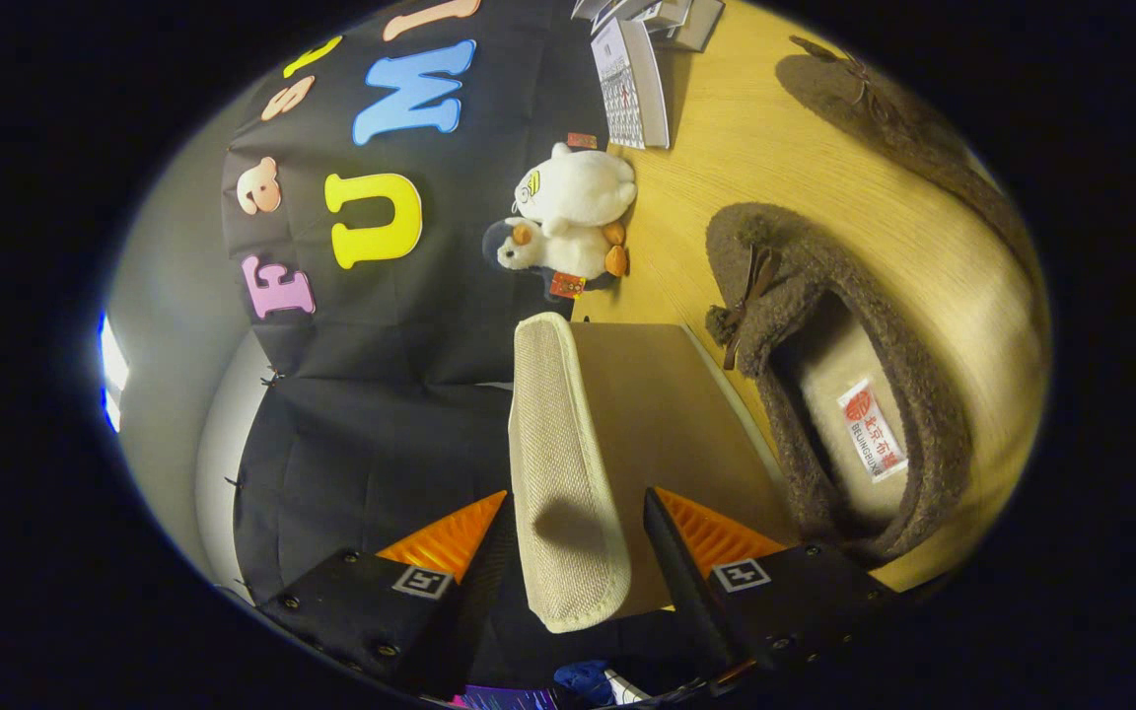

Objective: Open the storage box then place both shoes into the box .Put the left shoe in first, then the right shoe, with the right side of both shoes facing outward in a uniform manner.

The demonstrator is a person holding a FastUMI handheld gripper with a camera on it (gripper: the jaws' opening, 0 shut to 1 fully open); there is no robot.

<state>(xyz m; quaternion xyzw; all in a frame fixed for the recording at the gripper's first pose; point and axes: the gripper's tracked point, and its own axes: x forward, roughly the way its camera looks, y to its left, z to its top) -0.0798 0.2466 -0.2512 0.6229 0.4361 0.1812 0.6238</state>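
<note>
The view is rolled sideways, so the wooden table (726, 168) stands to the right. My gripper (576, 493) is closed around the beige woven rim of the storage box lid (553, 444). One finger lies against the rim's outer side, the other against the lid's brown panel (667, 414). A brown fuzzy shoe (785, 286) with a small bow lies on the table just beside the box, its cream insole and label facing me. The second brown shoe (884, 108) lies farther along the table, beyond the first.
Two plush toys (573, 222), a white one above a grey-and-white one, sit at the back of the table against the booth wall. A desk calendar (632, 84) and some small boxes (667, 15) stand beyond them.
</note>
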